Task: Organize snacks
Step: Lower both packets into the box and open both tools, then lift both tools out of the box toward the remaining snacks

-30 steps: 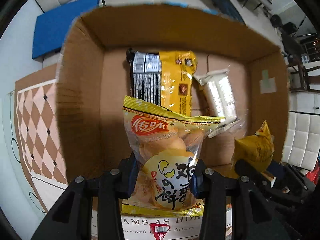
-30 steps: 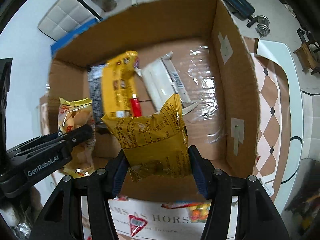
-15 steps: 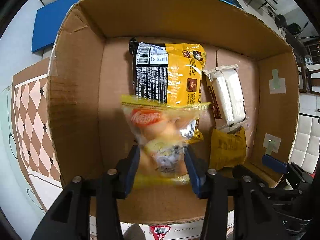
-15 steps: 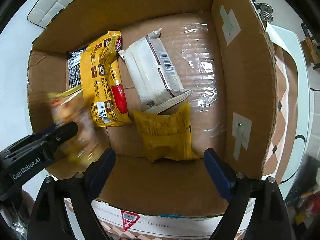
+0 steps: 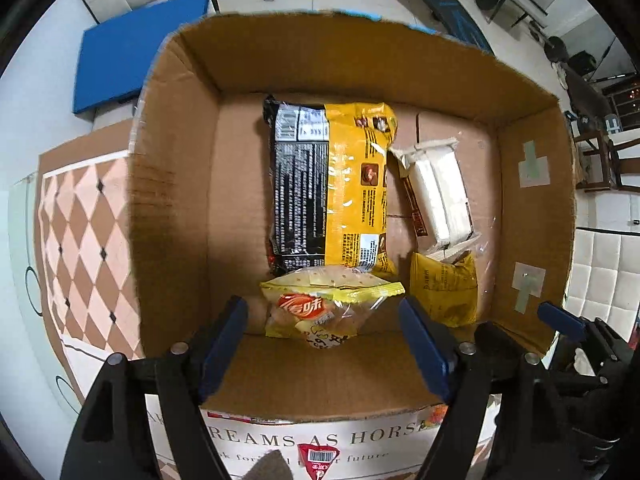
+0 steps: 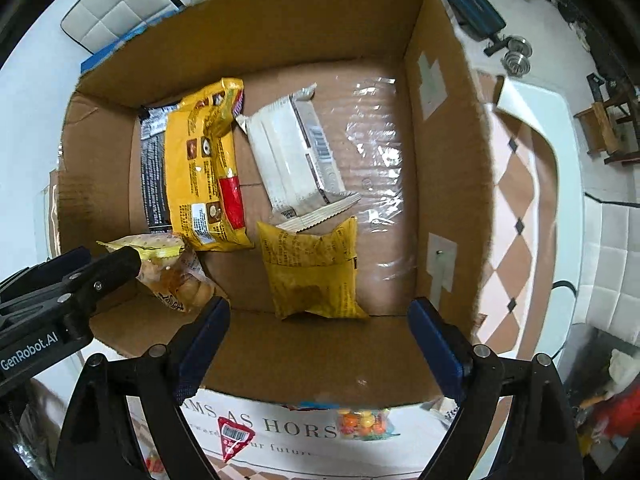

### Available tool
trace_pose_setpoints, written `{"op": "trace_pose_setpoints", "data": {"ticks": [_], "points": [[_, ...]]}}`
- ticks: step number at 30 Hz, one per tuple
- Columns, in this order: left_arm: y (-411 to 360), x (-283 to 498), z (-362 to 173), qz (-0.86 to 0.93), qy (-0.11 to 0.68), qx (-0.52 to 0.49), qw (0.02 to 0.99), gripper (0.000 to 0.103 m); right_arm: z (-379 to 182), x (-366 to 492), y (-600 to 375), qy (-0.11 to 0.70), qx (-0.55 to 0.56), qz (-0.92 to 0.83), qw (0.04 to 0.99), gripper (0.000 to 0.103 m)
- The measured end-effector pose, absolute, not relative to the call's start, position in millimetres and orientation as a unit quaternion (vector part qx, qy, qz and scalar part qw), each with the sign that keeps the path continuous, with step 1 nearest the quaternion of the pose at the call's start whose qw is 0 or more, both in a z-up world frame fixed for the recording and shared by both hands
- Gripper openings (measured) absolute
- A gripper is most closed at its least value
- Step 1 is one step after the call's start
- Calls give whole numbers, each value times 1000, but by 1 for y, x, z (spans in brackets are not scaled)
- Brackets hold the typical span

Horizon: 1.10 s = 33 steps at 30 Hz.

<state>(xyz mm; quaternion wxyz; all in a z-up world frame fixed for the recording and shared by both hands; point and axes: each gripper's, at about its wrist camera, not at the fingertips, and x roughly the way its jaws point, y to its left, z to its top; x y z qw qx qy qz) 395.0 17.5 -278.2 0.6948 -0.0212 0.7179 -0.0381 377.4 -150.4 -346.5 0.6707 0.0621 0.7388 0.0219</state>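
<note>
In the box (image 5: 180, 200), left to right, lie the cake bag (image 5: 328, 312), noodle pack (image 5: 332, 184), white pack (image 5: 440, 196) and yellow pouch (image 5: 444, 292). Left gripper (image 5: 324, 340) fingers are opening, clear of the bag; right gripper (image 6: 320, 340) fingers stand apart, empty.

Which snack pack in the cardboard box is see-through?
The clear bag of round cakes with the yellow top, by the near wall. The long yellow-black, white, and small yellow packs are opaque.
</note>
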Motion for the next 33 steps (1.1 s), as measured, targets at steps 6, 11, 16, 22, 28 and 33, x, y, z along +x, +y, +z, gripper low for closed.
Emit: {"op": "trace_pose_setpoints", "data": {"ticks": [6,11,16,22,28,33], "points": [[18,368,-250,-37,679,-17,733,77,-318,358,-159,709,55,18,702,93],[18,341,-226,-30,643,-10,765,77,-295,333,-163,685,47,19,726,93],[20,311,-198,-27,607,-10,794,77,-265,306,-166,654,39,13,756,93],[17,274,-167,-27,565,2,824,77,-227,269,-169,620,41,16,784,93],[17,242,-147,-31,544,-1,838,77,-199,232,-171,597,51,23,801,93],[20,215,-141,-30,528,-16,849,77,-192,203,-175,592,67,34,802,96]]}}
